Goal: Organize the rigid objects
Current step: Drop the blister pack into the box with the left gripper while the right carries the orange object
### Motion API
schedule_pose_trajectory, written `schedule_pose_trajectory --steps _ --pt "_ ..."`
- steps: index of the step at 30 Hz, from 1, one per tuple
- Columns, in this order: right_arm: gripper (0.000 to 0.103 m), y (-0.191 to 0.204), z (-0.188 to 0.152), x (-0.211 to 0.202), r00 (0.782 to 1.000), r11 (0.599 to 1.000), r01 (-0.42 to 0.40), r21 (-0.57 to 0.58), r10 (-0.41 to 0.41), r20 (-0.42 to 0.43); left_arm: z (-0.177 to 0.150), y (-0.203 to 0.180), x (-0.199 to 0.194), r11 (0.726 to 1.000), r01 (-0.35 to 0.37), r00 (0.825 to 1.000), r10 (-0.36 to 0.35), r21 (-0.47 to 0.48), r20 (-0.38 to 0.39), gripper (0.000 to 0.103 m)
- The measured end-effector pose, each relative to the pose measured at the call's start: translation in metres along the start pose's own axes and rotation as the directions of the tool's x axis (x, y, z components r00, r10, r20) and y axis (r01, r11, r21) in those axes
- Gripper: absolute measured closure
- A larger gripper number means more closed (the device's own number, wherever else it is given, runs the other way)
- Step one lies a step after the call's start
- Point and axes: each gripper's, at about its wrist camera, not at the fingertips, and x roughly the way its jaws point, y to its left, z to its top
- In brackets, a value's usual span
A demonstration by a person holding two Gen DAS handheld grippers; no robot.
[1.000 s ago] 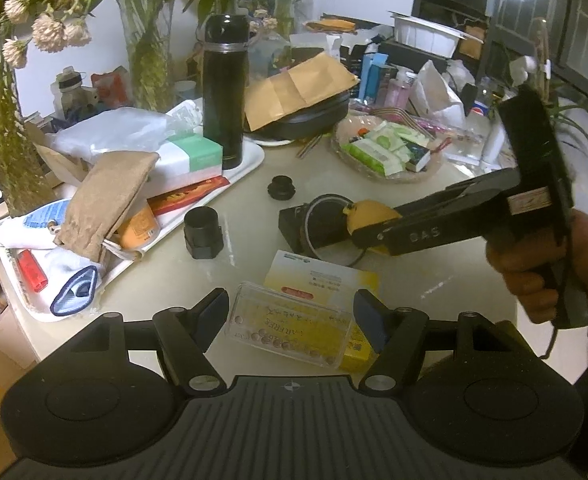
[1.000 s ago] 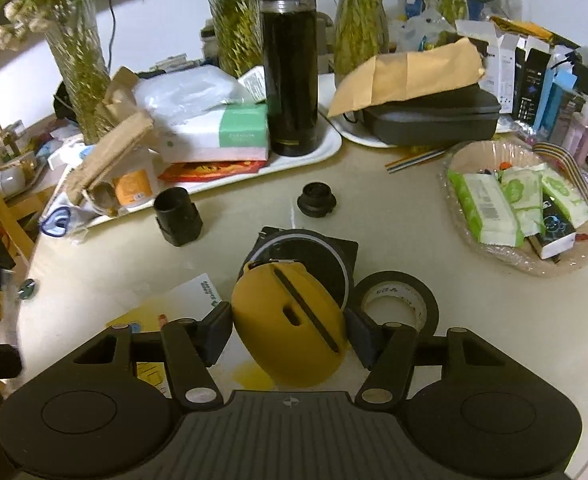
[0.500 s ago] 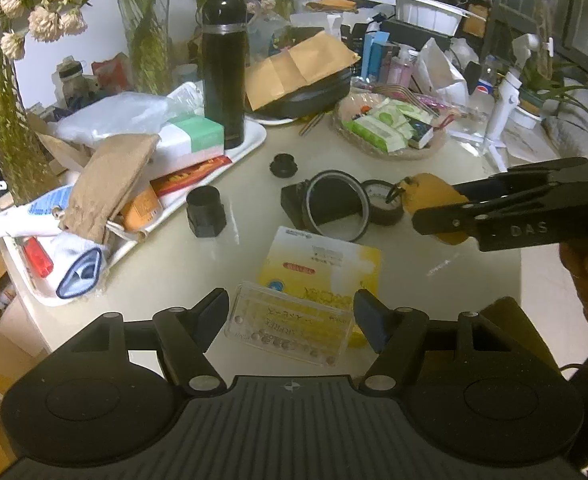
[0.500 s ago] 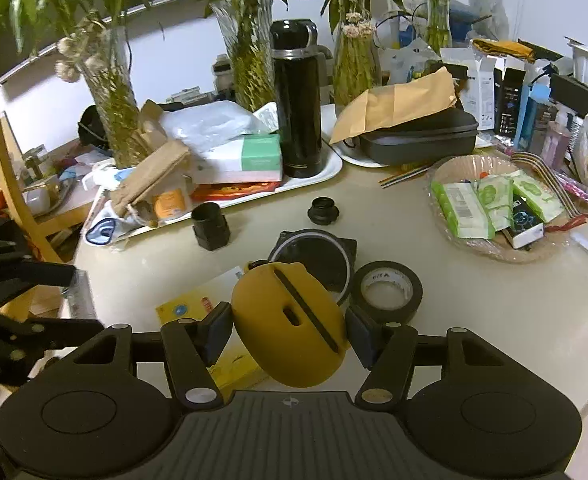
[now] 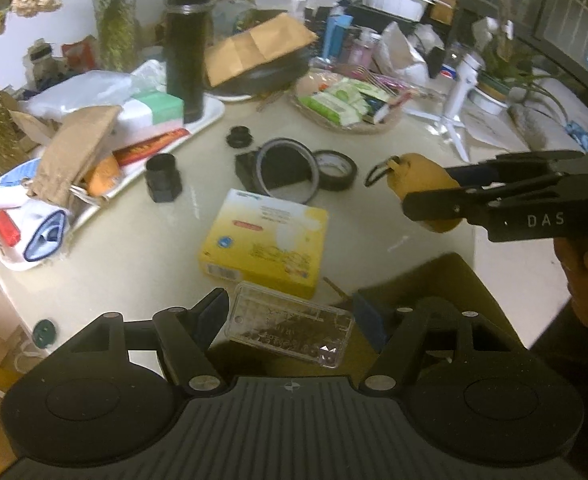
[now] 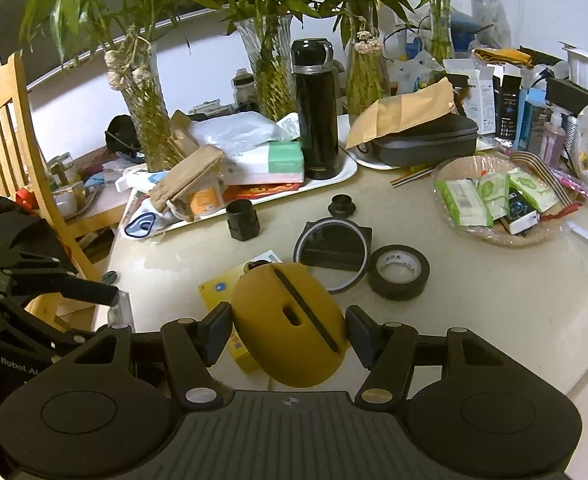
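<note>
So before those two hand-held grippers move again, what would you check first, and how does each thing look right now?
1. Right hand-held gripper clamps the yellow case: ok.
2. Case lifted off the table: ok.
3. Left hand-held gripper around the clear plastic box: ok.
4. Left pads pressing the box: cannot tell.
5. Grippers apart from each other: ok.
6. Where the case should go: cannot tell.

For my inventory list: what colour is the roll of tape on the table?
Black roll of tape, seen best in the right wrist view.
</note>
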Motion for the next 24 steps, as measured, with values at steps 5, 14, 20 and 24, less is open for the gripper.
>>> schedule_pose_trajectory --steps 5,14,20,24 --pt "0.039 0.005 -0.009 -0.009 1.000 1.000 -0.011 -0.012 0.011 0.000 -0.008 -0.011 0.004 0.999 0.012 0.998 -0.010 0.036 -0.057 0.034" --pt "0.039 0.014 -0.022 -0.021 1.000 0.999 -0.017 -0.031 0.016 -0.006 -0.017 -0.017 0.018 0.998 0.010 0.986 -0.001 0.059 -0.165 0.032" --pt "0.039 0.015 -0.026 -0.026 1.000 1.000 -0.013 -0.024 0.013 -0.011 -0.018 -0.014 0.009 1.000 -0.013 0.991 0.016 0.024 -0.133 0.022" --pt "0.038 0.015 -0.028 -0.027 1.000 1.000 -0.014 -0.015 0.013 -0.013 -0.015 -0.004 -0.006 0.998 -0.041 0.998 0.039 -0.046 -0.047 0.022"
